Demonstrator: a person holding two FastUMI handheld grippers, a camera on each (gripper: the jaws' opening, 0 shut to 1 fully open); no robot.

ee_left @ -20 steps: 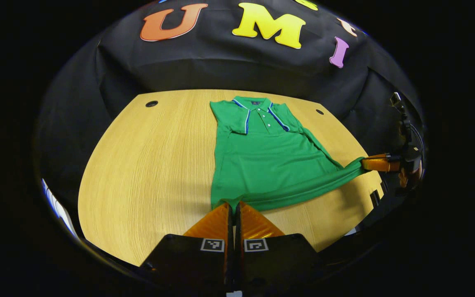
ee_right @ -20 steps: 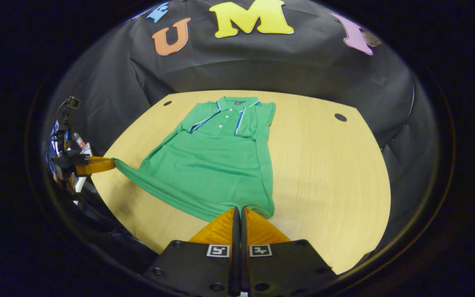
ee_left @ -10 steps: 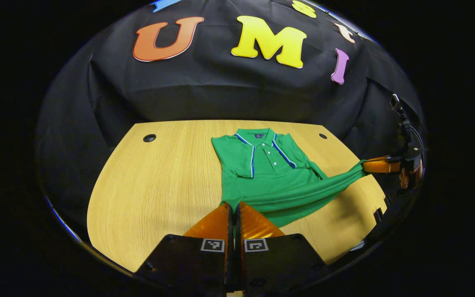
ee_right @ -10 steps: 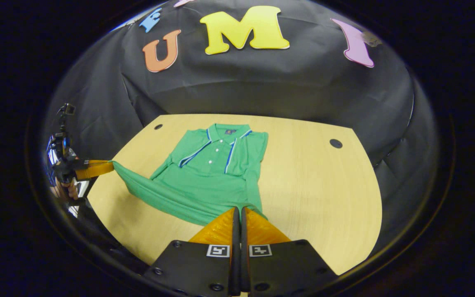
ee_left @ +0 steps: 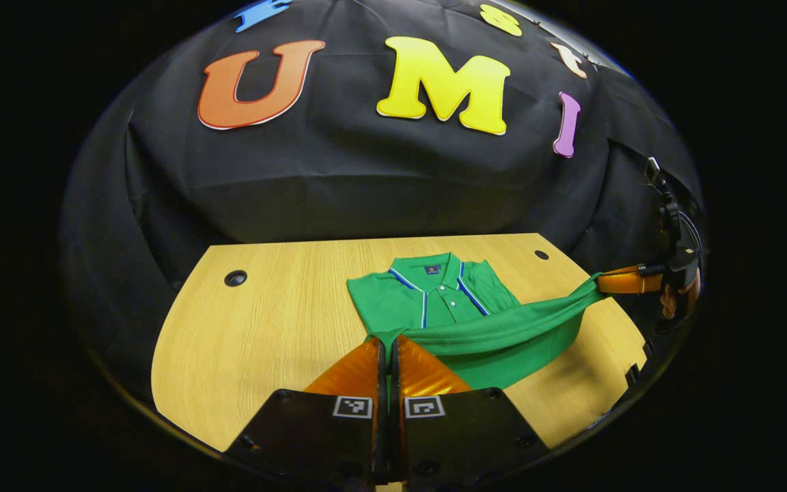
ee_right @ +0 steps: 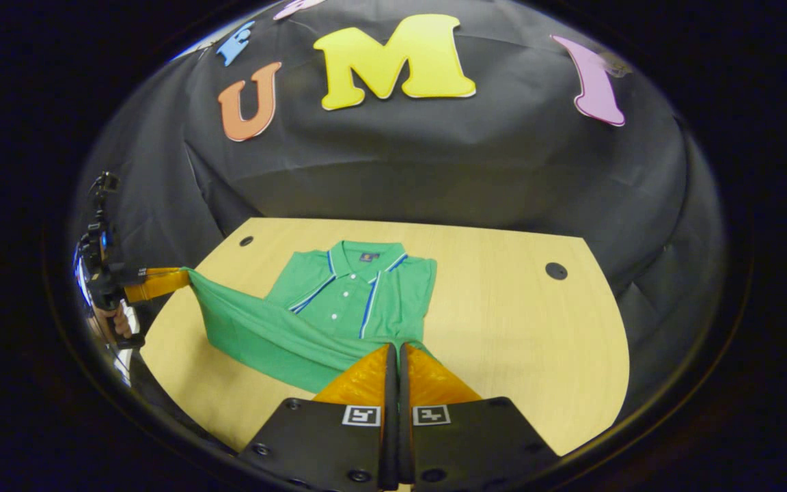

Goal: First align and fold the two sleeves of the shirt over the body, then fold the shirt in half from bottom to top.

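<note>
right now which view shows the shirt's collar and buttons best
The right gripper view: the shirt lies with collar and placket unobstructed. In the left gripper view the lifted hem crosses just below the collar, hiding the lower placket.

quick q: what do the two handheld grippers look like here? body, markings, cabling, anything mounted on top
Left gripper and right gripper: each has two wedge-shaped fingers with ribbed inner faces, set on a black body with screw heads. Each finger base carries a small square black-and-white fiducial marker. Seen farther off, each gripper has a black mast with a small device on top and thin cables beside it.
</note>
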